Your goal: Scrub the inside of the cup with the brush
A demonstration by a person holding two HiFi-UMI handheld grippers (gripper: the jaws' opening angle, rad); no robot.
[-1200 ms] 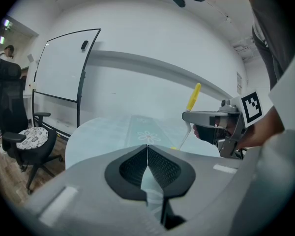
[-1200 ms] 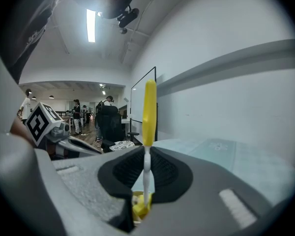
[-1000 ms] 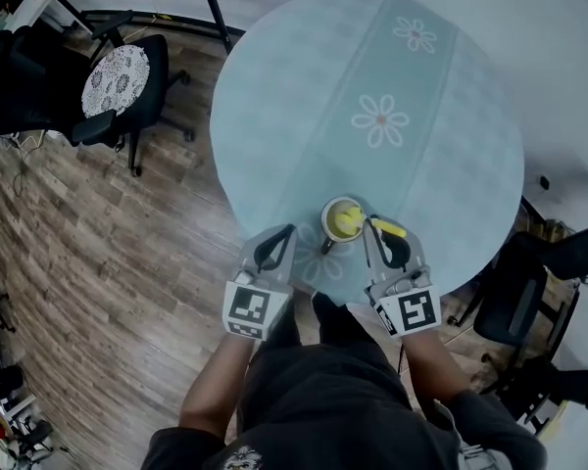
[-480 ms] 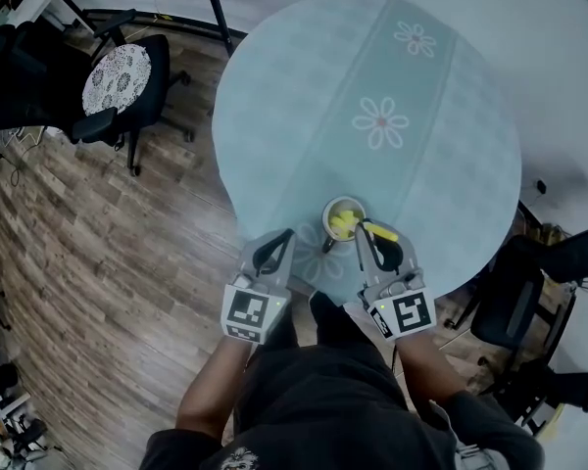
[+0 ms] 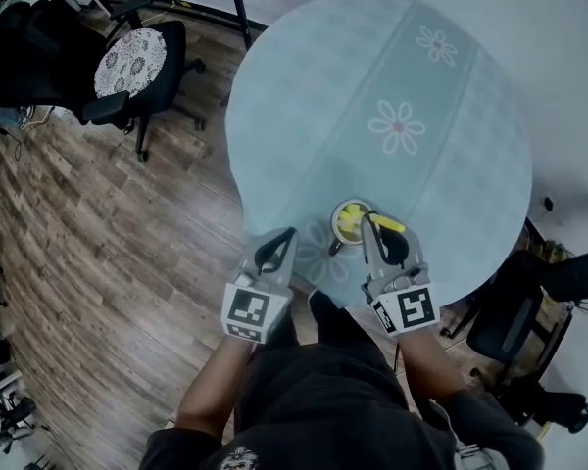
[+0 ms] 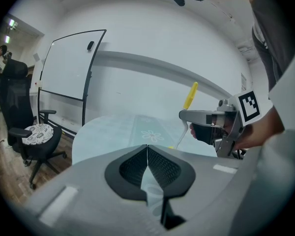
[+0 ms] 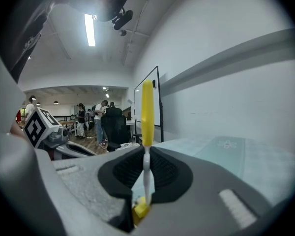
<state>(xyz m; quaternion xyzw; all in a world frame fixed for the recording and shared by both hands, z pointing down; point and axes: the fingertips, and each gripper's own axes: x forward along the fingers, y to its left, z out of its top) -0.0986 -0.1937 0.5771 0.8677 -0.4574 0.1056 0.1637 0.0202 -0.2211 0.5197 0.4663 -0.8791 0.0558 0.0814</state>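
A pale cup [image 5: 337, 213] with a dark handle stands near the front edge of the round light-blue table [image 5: 392, 86]. My right gripper [image 5: 376, 227] [image 7: 147, 154] is shut on the brush [image 5: 392, 226] [image 7: 147, 112]. Its white shaft runs between the jaws, the yellow handle points up, and the yellow head sits down inside the cup. My left gripper [image 5: 280, 239] [image 6: 147, 149] hovers left of the cup, apart from it, shut with nothing in it. In the left gripper view the brush [image 6: 190, 96] rises above the right gripper; the cup is hidden there.
An office chair with a patterned seat [image 5: 127, 62] stands on the wood floor at the far left. A dark chair [image 5: 514, 311] is close at the right. A whiteboard [image 6: 69, 65] stands beyond the table. Several people [image 7: 96, 119] stand far off.
My right gripper has shifted slightly with the brush, whose head stays in the cup. The left gripper has kept its place. The head camera has drifted a little.
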